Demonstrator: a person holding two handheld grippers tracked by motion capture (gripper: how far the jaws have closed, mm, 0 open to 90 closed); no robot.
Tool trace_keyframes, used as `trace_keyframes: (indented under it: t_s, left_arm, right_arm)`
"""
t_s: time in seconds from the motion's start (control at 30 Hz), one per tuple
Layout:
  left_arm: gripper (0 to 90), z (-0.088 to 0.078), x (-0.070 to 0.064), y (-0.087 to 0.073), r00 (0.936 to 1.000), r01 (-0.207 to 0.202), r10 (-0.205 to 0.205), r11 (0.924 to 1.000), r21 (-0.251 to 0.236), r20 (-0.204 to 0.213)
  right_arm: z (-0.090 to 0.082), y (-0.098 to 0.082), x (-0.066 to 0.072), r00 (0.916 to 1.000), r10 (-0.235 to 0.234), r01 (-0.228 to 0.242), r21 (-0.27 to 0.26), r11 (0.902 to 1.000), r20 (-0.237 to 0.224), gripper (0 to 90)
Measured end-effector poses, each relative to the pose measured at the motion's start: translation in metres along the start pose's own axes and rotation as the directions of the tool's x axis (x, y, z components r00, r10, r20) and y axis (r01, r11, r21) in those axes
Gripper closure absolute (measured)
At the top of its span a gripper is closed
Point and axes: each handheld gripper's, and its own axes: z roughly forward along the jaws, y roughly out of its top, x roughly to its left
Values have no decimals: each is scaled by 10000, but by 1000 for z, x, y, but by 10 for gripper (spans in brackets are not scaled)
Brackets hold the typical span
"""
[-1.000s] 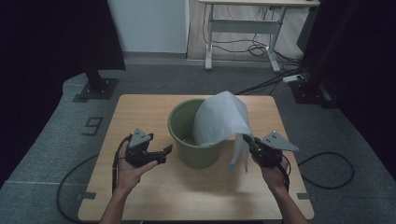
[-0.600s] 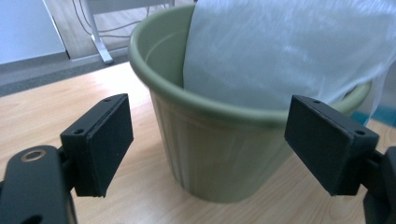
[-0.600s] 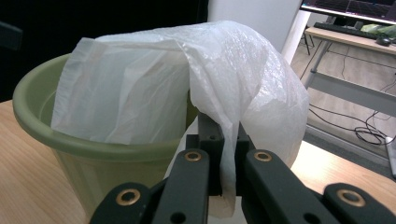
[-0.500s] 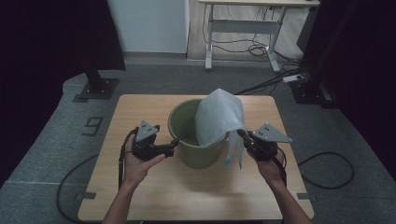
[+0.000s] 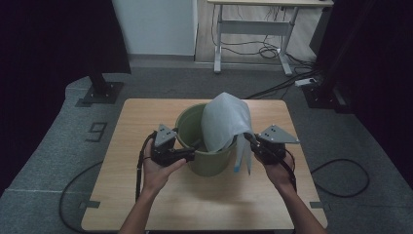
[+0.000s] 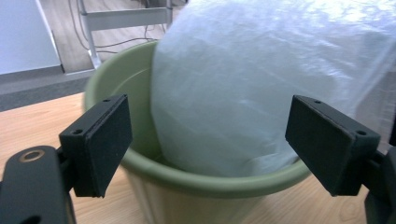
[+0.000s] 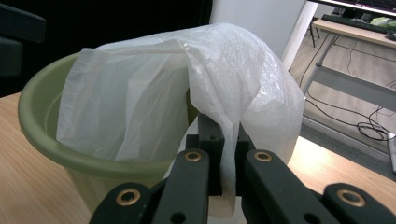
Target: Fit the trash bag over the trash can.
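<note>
I judge the thin translucent white plastic bag [image 5: 225, 122] near weightless, limp and slippery, best taken by its loose hem; it billows upright out of the round olive-green plastic bucket [image 5: 195, 163] at mid-table, one edge hanging down outside the rim on my right. My right gripper [image 5: 253, 144] pinches that hanging edge. My left gripper [image 5: 191, 155] stands wide apart at the near rim, holding nothing.

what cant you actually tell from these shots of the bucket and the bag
- Inside of the green bucket: the white plastic bag covers it in every view.
- Bag's lower end: hidden inside the bucket.
- Right gripper pads: bag film is wrapped over them in the right gripper view.
- Bucket base: cut off by the left gripper view's bottom edge.
</note>
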Motion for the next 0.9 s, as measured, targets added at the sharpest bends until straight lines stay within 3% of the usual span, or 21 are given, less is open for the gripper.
trace_keyframes:
  t_s: [0.3, 0.67, 0.83, 0.87, 0.9]
  left_arm:
    - [142, 16, -30, 4, 9981, -381, 378, 9993, 37, 494]
    - [151, 35, -52, 12, 9957, -797, 790, 9967, 123, 482]
    - [412, 36, -56, 14, 9966, -781, 782, 9969, -48, 244]
    - [412, 36, -56, 14, 9968, -779, 780, 9969, -60, 179]
    - [473, 37, -57, 15, 9964, -842, 842, 9964, -48, 66]
  right_arm:
    - [5, 8, 5, 9999, -128, 131, 287, 9995, -82, 882]
    - [6, 9, 6, 9996, -180, 187, 328, 9993, -218, 881]
    - [3, 8, 5, 9996, -51, 57, 225, 9997, -261, 880]
    - [3, 8, 5, 9996, -51, 57, 225, 9997, -261, 879]
    - [2, 6, 4, 9991, 56, -54, 56, 10000, -421, 869]
